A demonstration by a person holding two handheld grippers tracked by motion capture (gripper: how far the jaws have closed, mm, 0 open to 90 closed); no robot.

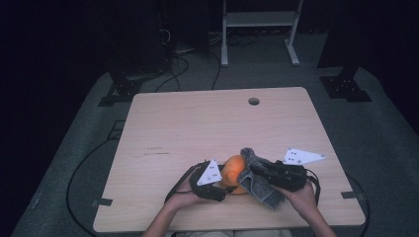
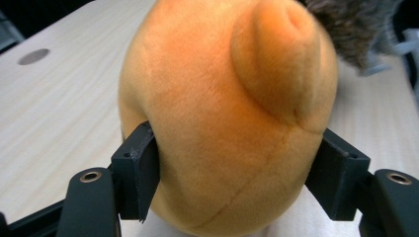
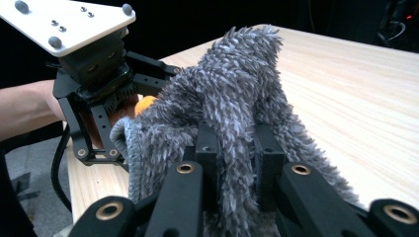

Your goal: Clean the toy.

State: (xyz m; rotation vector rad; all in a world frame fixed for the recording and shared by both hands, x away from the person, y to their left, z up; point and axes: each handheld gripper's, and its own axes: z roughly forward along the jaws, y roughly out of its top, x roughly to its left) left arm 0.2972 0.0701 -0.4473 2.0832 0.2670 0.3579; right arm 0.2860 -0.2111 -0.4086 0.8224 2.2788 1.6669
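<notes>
Left gripper (image 2: 232,182) jaws clamp orange plush (image 2: 222,123); right gripper (image 3: 236,163) pinches grey cloth (image 3: 237,94). Next, probably: draw cloth over plush.

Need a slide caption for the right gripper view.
Right gripper shut on a fuzzy grey cloth, with the left gripper and an orange plush toy behind it.

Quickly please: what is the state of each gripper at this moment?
Left gripper: closed on the orange plush toy.
Right gripper: closed on the grey fuzzy cloth.
</notes>
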